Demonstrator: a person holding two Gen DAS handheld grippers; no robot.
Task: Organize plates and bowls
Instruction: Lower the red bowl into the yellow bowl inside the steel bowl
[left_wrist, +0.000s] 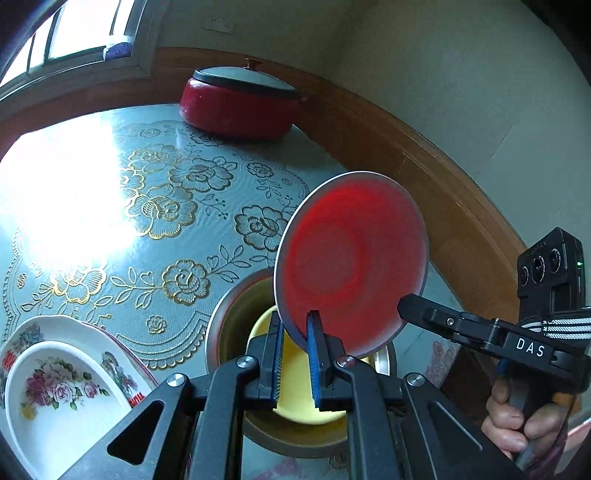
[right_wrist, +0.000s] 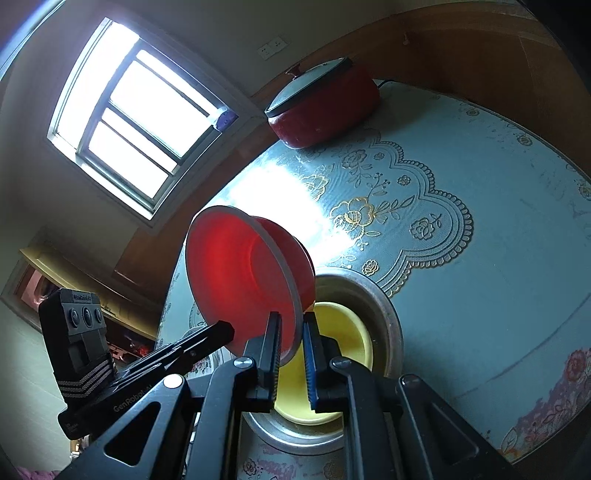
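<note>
- Both grippers have the red bowl (left_wrist: 351, 258) clamped by its rim: left gripper (left_wrist: 295, 354) on one edge, right gripper (right_wrist: 291, 354) on the other, bowl tipped up on edge.
- Right below the fingers: glossy yellow bowl (left_wrist: 295, 398) nested in a dull metal basin (left_wrist: 225, 325).
- Looks like stacking time. Next, level the translucent plastic bowl and lower it into the yellow one.
</note>
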